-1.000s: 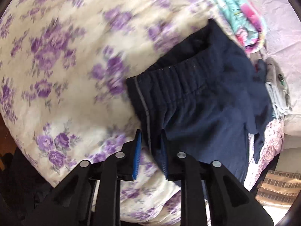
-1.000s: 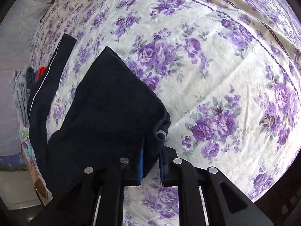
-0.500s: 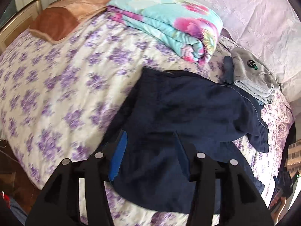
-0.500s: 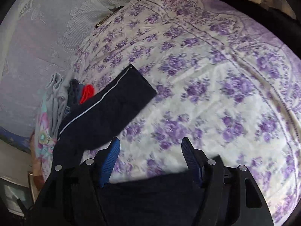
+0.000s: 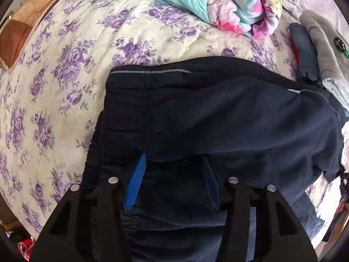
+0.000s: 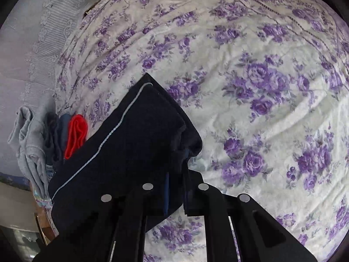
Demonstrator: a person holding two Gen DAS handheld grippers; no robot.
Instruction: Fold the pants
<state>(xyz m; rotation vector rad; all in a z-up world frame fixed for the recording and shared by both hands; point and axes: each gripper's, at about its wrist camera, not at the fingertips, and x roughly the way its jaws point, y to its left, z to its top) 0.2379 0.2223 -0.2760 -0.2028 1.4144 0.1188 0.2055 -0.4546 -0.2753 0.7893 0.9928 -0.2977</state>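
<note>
Dark navy pants with a thin grey side stripe lie folded on the purple-flowered bedspread. In the left wrist view my left gripper is open, its blue-padded fingers spread over the near edge of the pants by the waistband. In the right wrist view my right gripper is shut on a fold of the pants at the leg end, and the cloth drapes over its left finger.
A folded turquoise and pink quilt lies beyond the pants. A stack of folded grey, blue and red clothes sits beside the pants, also in the left wrist view. A brown pillow is far left.
Both grippers let go and opened half a second ago. Now the right gripper has closed again on the leg end of the pants. The left gripper stays open, closer over the waistband.
</note>
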